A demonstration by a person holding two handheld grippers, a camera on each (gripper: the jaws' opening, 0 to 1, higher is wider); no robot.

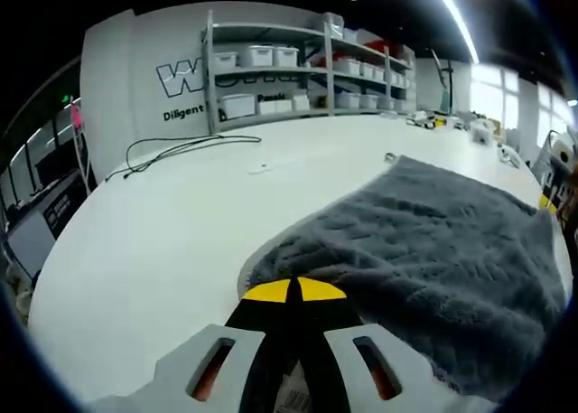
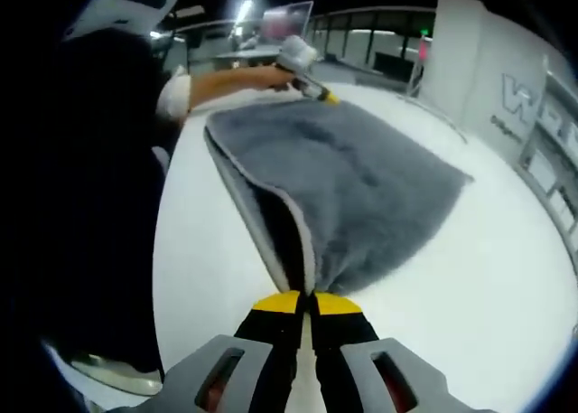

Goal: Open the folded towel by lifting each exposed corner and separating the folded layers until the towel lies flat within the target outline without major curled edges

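Observation:
A grey fluffy towel (image 1: 433, 241) lies on the white table (image 1: 153, 241), spreading right and away from my left gripper (image 1: 295, 291). Its yellow-tipped jaws are pressed together on the towel's near edge. In the right gripper view the same towel (image 2: 361, 178) stretches away, with two layers parting along its pale-edged left side. My right gripper (image 2: 307, 303) is shut on the near corner, where the cloth bunches into the jaws. My left gripper (image 2: 312, 86), held by a hand, sits at the towel's far corner.
A black cable (image 1: 181, 146) loops across the far table. Shelves with white bins (image 1: 298, 70) stand behind it, and small items (image 1: 433, 119) lie near the far right edge. The person's dark clothing (image 2: 90, 205) stands along the table's left edge.

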